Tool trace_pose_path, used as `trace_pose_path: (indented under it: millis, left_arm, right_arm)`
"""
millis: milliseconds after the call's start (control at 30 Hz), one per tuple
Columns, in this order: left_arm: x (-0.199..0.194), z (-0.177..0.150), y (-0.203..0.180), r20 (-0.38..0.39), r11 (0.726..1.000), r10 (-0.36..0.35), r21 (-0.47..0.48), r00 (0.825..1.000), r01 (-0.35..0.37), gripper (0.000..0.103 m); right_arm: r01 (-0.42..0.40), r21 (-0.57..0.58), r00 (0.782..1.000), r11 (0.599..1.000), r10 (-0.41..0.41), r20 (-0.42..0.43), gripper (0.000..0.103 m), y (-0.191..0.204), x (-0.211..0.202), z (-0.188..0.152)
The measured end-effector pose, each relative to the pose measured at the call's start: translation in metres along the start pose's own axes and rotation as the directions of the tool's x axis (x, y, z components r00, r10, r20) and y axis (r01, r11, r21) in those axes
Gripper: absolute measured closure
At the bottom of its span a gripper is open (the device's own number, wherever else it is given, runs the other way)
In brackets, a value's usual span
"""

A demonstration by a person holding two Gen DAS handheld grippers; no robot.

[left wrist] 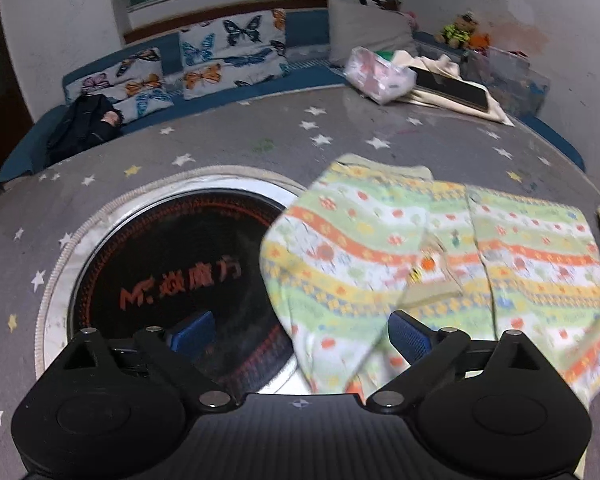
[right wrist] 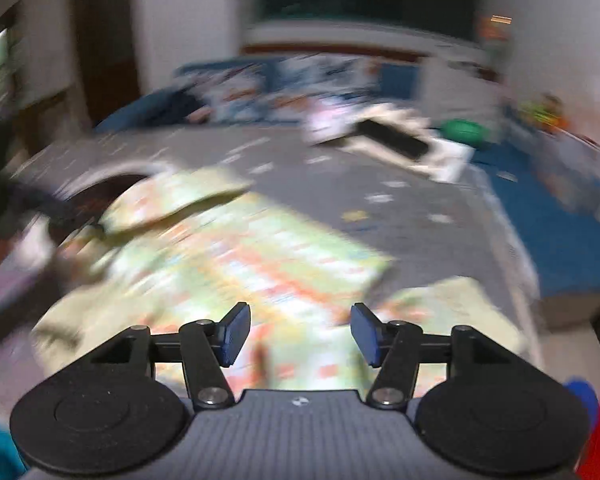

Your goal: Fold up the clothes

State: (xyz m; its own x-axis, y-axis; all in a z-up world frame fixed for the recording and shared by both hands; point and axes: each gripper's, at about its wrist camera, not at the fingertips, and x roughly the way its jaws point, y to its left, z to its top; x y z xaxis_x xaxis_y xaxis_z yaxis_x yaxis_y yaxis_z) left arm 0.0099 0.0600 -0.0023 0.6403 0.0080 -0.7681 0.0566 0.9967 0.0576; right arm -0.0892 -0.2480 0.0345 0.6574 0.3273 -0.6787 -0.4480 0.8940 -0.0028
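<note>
Both my grippers are spread wide, holding nothing. My left gripper (left wrist: 300, 338) hovers over the patterned garment (left wrist: 440, 256), which lies on the star-print grey table (left wrist: 260, 148) and partly covers the round black cooktop (left wrist: 168, 280). My right gripper (right wrist: 300, 334) hangs above the same cloth (right wrist: 260, 264) (view badly blurred).

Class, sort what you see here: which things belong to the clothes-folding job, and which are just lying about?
Job: patterned garment; left claw; right claw.
Lying about: butterfly pillows; tablet; stuffed toy; black clothing.
</note>
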Motion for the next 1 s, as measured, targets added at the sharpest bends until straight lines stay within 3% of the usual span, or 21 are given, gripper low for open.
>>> trace_pose_path:
  millis: [33,100,133,200,300,467,533,600,733,767,800,933,1000]
  left_arm:
    - [0.0,-0.002,-0.001,-0.007,1.0,-0.003,0.006,1.0,0.003,0.01]
    - [0.0,-0.004,-0.001,-0.024,1.0,-0.026,0.006,0.999,0.026,0.031]
    - [0.001,-0.005,-0.001,-0.036,0.999,-0.04,-0.002,0.999,0.04,0.037]
    - [0.002,-0.007,0.001,-0.057,0.997,-0.078,-0.022,0.995,0.077,0.069]
    - [0.0,-0.011,0.002,-0.056,0.995,-0.096,-0.023,0.994,0.095,0.091]
    - [-0.014,-0.014,0.006,-0.019,0.993,-0.115,-0.019,0.993,0.115,0.101]
    - [-0.024,-0.016,0.009,0.002,0.992,-0.122,-0.022,0.992,0.122,0.101]
    - [-0.033,-0.017,0.012,0.019,0.991,-0.128,-0.028,0.992,0.128,0.102]
    - [-0.05,-0.021,0.019,0.041,0.988,-0.145,-0.05,0.989,0.147,0.102]
    - [-0.054,-0.022,0.02,0.047,0.987,-0.149,-0.053,0.988,0.152,0.102]
    - [-0.058,-0.023,0.021,0.053,0.986,-0.152,-0.055,0.987,0.155,0.102]
    - [-0.073,-0.029,0.028,0.074,0.985,-0.153,-0.071,0.985,0.158,0.102]
    - [-0.081,-0.033,0.033,0.083,0.983,-0.156,-0.084,0.984,0.163,0.102]
  right_arm:
    - [-0.016,-0.05,1.0,0.999,0.016,-0.017,0.046,0.01,0.004,-0.001]
    - [-0.035,-0.151,0.999,0.988,0.028,-0.044,0.045,0.031,0.011,-0.003]
    - [-0.038,-0.198,0.998,0.98,0.028,-0.053,0.044,0.04,0.015,-0.004]
    - [-0.049,-0.237,0.997,0.97,0.035,-0.063,0.044,0.05,0.022,-0.005]
    - [-0.057,-0.29,0.997,0.955,0.038,-0.071,0.044,0.063,0.032,-0.006]
    - [-0.069,-0.356,0.995,0.932,0.039,-0.089,0.038,0.077,0.042,-0.011]
    - [-0.076,-0.378,0.993,0.923,0.037,-0.108,0.044,0.081,0.046,-0.013]
    - [-0.095,-0.39,0.992,0.916,0.053,-0.118,0.066,0.085,0.045,-0.014]
    - [-0.113,-0.412,0.992,0.904,0.078,-0.102,0.062,0.092,0.04,-0.013]
    - [-0.112,-0.416,0.993,0.902,0.082,-0.09,0.047,0.093,0.039,-0.012]
    - [-0.112,-0.421,0.993,0.9,0.087,-0.078,0.04,0.094,0.037,-0.012]
    - [-0.164,-0.412,0.985,0.896,0.125,-0.119,0.04,0.097,0.045,-0.011]
    - [-0.213,-0.387,0.973,0.897,0.159,-0.166,0.051,0.098,0.051,-0.011]
